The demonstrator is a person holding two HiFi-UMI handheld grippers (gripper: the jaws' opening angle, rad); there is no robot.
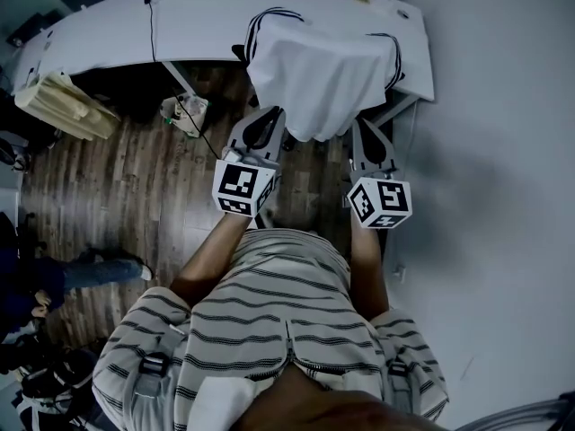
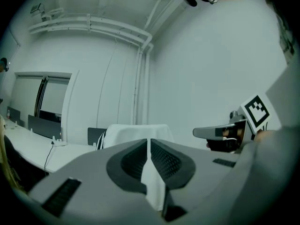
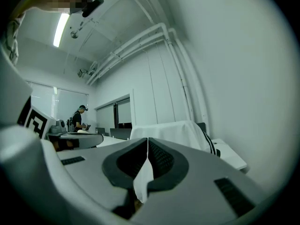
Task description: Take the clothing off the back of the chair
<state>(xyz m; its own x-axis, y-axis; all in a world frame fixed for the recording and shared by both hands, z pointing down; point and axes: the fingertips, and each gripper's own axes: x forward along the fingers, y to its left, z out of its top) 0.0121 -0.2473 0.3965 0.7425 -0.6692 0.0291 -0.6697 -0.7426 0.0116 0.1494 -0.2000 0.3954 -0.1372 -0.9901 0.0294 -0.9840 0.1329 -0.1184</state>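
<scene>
A white garment (image 1: 319,74) with black striped trim hangs over the back of a chair, which it almost wholly hides. Both grippers point level at its near, hanging edge. My left gripper (image 1: 268,117) is shut on the cloth at the left side. In the left gripper view a white fold (image 2: 150,172) is pinched between the jaws, with the garment (image 2: 138,131) beyond. My right gripper (image 1: 366,126) is shut on the right side. The right gripper view shows cloth (image 3: 143,179) between its closed pads, below the draped garment (image 3: 171,131).
A curved white desk (image 1: 180,16) with a black cable (image 1: 152,27) stands behind the chair. A pale wall (image 1: 503,151) is close on the right. Beige folded stuff (image 1: 63,106) lies left on the wooden floor (image 1: 117,187). A person (image 3: 79,118) stands far off.
</scene>
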